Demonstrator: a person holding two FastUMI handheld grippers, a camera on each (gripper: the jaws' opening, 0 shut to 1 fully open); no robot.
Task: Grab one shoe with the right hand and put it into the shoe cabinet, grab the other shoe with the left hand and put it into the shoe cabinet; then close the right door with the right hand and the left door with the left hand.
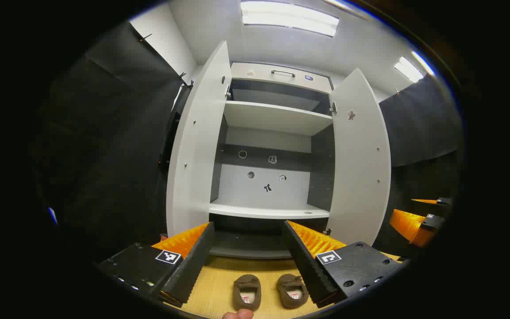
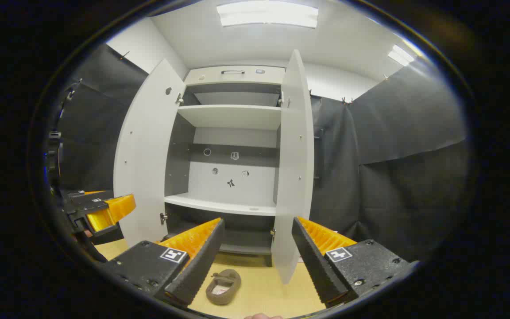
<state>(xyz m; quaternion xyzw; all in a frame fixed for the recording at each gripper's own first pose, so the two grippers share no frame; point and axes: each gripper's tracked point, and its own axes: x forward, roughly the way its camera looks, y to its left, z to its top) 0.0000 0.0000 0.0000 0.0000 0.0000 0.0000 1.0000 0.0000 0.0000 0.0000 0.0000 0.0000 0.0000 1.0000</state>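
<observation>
two shoes point(image 1: 247, 291) point(image 1: 292, 289) side by side, toes twd cabinet point(image 1: 277, 119); both hand-held grippers point(image 1: 248, 261) point(image 2: 255, 259) apart.

brown shoes point(image 1: 267, 291), white shoe cabinet point(image 1: 272, 117)

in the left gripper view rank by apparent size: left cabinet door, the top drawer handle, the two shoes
1. left cabinet door
2. left shoe and right shoe: look alike, so unranked
3. drawer handle, though it sits farther off
</observation>
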